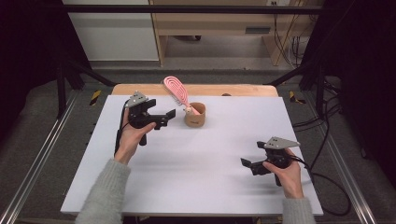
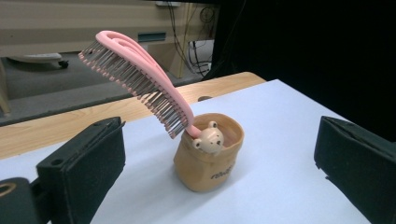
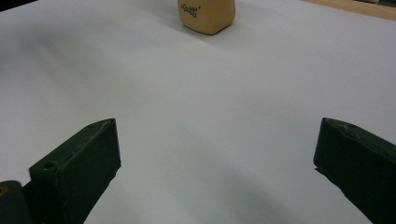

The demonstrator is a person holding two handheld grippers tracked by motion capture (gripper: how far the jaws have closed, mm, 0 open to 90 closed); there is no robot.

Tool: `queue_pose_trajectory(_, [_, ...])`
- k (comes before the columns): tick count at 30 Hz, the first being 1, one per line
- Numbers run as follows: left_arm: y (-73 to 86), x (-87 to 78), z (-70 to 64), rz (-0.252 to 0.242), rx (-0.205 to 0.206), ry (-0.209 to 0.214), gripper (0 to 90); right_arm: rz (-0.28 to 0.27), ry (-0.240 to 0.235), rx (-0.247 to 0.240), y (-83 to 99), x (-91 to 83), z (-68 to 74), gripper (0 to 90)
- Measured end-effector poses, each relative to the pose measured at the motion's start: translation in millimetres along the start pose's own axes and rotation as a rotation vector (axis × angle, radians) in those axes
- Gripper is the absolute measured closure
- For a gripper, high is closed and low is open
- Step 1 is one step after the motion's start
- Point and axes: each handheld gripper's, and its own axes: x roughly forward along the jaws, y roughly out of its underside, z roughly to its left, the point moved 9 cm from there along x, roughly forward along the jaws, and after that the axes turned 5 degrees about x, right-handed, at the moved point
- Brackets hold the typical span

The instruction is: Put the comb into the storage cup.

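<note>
Upright, pink brush [image 2: 140, 79] (in cup [image 2: 210, 161])

The high view looks forward and down over the whole white table [image 1: 196, 186], while both gripper views skim low across it toward the same tan soft cup [image 2: 210, 156] near its far edge.

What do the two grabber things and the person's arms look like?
Both are black. The left gripper and right gripper each carry a grey three-cornered plate on top and trail a black cable. Their jaws are chunky black blocks with a small round hole. The person wears fuzzy grey sleeves.
</note>
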Motion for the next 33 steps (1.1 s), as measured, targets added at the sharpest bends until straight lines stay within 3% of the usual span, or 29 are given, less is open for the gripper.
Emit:
queue_pose_trajectory(16, [36.5, -33.8, -9.4, 0.014, 0.035, 0.063, 1.7, 0.003, 0.002, -0.002, 0.7, 1.4, 0.2, 1.0])
queue_pose_trajectory(25, [59.4, -46.6, -9.8, 0.028, 0.057, 0.067, 1.7, 0.006, 0.000, -0.002, 1.1, 1.8, 0.5, 1.0])
queue_pose_trajectory(33, [88.9, -57.1, -5.4, 0.063, 0.059, 0.050, 1.7, 0.011, 0.001, -0.006, 2.1, 3.0, 0.6, 1.0])
